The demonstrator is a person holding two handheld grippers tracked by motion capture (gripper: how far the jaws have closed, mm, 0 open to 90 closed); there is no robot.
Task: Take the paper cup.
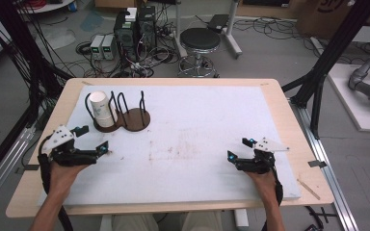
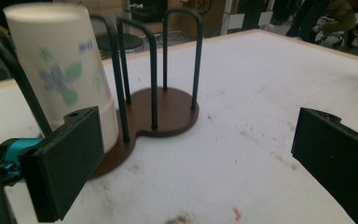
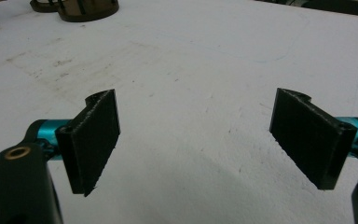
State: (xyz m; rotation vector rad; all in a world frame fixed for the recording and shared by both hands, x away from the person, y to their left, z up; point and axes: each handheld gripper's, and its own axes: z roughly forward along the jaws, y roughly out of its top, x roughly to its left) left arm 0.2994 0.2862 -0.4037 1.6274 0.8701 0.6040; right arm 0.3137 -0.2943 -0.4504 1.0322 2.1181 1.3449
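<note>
A stack of white paper cups (image 1: pixel 101 109) with a blue flower print stands upside down in the left slot of a dark brown holder (image 1: pixel 134 120) with black wire hoops; close up, the cups (image 2: pixel 65 70) and holder (image 2: pixel 165 109) fill the upper left of the left gripper view. My left gripper (image 1: pixel 94 138) hovers open just in front of the holder, jaws wide apart and empty (image 2: pixel 191 163). My right gripper (image 1: pixel 239 148) rests open at the table's right front, nothing between its jaws (image 3: pixel 196 140).
A white mat (image 1: pixel 188 144) covers the wooden table (image 1: pixel 289 120). The holder's base (image 3: pixel 74 7) peeks in at the top left of the right gripper view. Beyond the table stand a black stool (image 1: pixel 200 41), computer boxes (image 1: pixel 135 29) and cables on the floor.
</note>
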